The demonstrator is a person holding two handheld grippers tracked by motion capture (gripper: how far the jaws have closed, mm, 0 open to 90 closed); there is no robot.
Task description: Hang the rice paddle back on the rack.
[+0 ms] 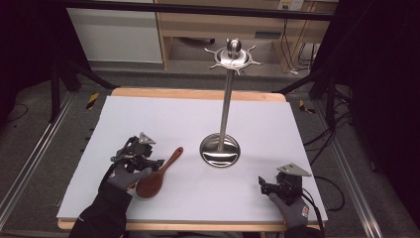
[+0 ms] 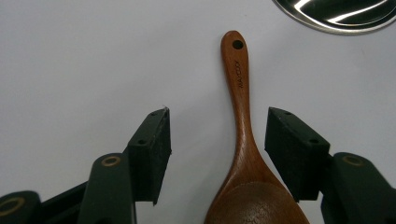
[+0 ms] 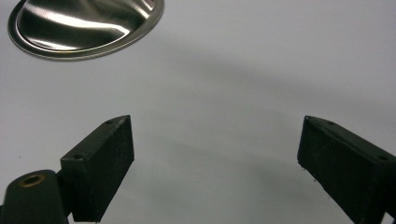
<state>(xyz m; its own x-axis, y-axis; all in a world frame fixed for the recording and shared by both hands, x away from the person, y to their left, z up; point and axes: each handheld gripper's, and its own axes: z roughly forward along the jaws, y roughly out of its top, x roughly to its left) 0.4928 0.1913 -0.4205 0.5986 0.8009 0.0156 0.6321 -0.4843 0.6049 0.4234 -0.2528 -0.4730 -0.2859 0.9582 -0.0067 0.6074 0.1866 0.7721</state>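
Observation:
A brown wooden spoon [image 1: 157, 176] lies flat on the white table top [image 1: 148, 114], bowl toward the person and handle angled toward the stand. My left gripper [image 1: 151, 165] is open and low over it. In the left gripper view the spoon [image 2: 243, 116] runs between the jaws without touching either pad, closer to the right one, and the gripper [image 2: 219, 119] straddles its neck. A steel utensil stand has a round base [image 1: 220, 150], a tall pole [image 1: 226, 104] and a hooked crown [image 1: 233, 55]. My right gripper [image 1: 263, 185] rests open and holds nothing near the front right.
The stand's shiny base [image 3: 88, 28] lies ahead and left of the right gripper [image 3: 217, 123], and its edge [image 2: 336, 14] is just beyond the spoon's handle tip. The wooden table edge [image 1: 198, 93] runs along the back. Shelving and cables lie past it.

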